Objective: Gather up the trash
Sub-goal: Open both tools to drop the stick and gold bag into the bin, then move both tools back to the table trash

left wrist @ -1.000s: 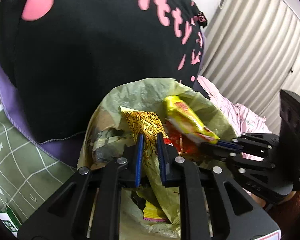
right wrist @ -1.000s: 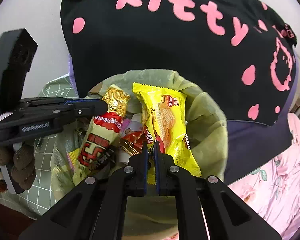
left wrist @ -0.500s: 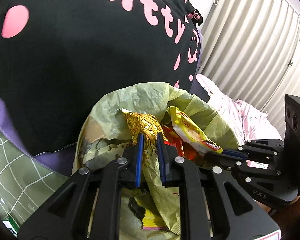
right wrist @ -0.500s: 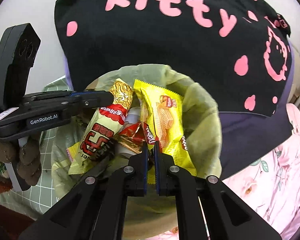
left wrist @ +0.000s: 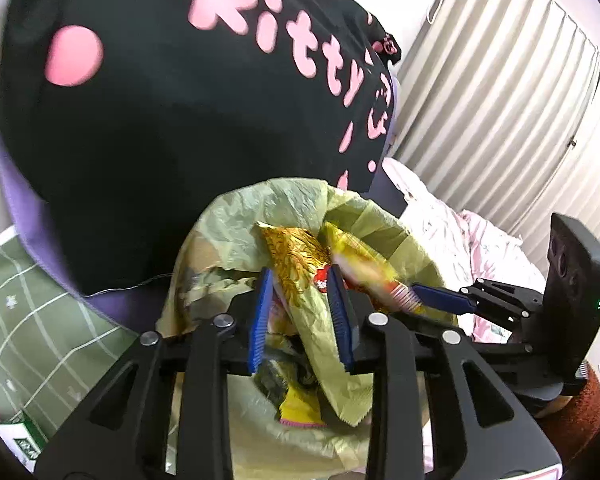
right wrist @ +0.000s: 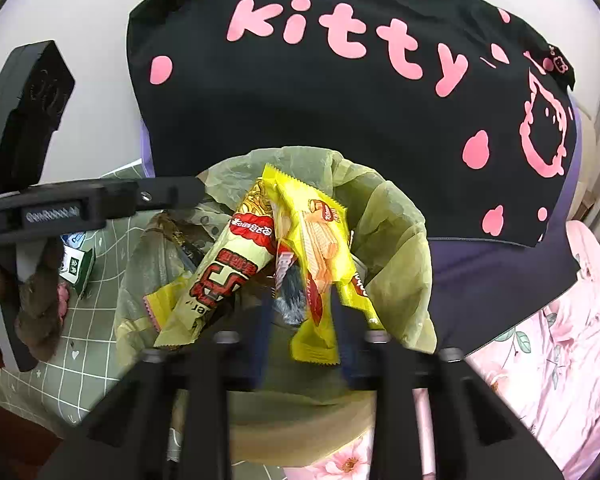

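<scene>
Both claws, the left gripper (left wrist: 302, 312) and right gripper (right wrist: 300, 328), are opening, freeing two wrappers, gold (left wrist: 296, 264) and yellow (right wrist: 320, 248), so they drop toward twelve o'clock into the bag (right wrist: 396, 216).

pink letters reading "kitty" stand across the black cloth (right wrist: 340, 92) hanging behind the bin, and the same word shows on it in the left wrist view (left wrist: 180, 100). the side of the left gripper (right wrist: 52, 210) bears pale lettering that reads roughly "genrobot.ai", blurred here. the yellow wafer wrapper (right wrist: 320, 256) carries "wafer" along its red edge, while the cream wrapper (right wrist: 224, 276) beside it has large red and black characters and a red panel with white script too small to make out.
</scene>
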A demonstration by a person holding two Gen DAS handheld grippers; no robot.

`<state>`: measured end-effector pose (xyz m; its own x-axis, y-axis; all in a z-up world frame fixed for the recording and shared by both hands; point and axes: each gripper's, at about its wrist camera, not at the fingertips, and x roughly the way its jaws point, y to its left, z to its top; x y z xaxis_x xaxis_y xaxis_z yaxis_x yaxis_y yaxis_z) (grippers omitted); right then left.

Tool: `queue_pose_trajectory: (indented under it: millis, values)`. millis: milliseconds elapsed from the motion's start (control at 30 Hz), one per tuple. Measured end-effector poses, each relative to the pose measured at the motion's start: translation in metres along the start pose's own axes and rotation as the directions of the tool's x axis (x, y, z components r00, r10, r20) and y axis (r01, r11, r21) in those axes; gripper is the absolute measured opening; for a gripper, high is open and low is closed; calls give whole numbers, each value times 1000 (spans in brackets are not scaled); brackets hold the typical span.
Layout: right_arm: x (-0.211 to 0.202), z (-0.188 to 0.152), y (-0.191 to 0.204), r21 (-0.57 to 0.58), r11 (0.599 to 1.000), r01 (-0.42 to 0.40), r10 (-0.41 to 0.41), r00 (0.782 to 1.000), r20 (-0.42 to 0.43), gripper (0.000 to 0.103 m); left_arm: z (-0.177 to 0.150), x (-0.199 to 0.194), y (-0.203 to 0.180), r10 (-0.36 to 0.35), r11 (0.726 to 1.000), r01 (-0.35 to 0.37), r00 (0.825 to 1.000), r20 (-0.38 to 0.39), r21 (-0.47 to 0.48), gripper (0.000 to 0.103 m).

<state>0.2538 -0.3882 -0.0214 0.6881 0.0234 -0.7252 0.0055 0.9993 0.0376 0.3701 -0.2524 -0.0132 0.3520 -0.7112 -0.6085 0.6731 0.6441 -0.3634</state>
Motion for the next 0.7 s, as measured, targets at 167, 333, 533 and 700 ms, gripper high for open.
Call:
queue_pose_trajectory:
  millis: [167, 333, 533, 700]
  values:
    - [-13, 4, 8, -17, 1000, 26, -26, 999, 32, 36, -8, -38, 13, 40, 998, -37, 997, 71, -47, 34]
    - [-34, 18, 25, -56, 998, 8, -2, 995, 102, 39, -32, -94, 33, 188, 981, -178, 968, 165, -75, 37]
    - [-34, 38, 82, -165, 981, -106, 135, 975, 175, 39, -76, -157, 83, 410, 909, -380, 891, 194, -173, 38]
    - [0, 53, 144, -272, 933, -236, 278, 952, 127, 39, -121, -209, 137, 567, 804, -505, 810, 149, -314, 39]
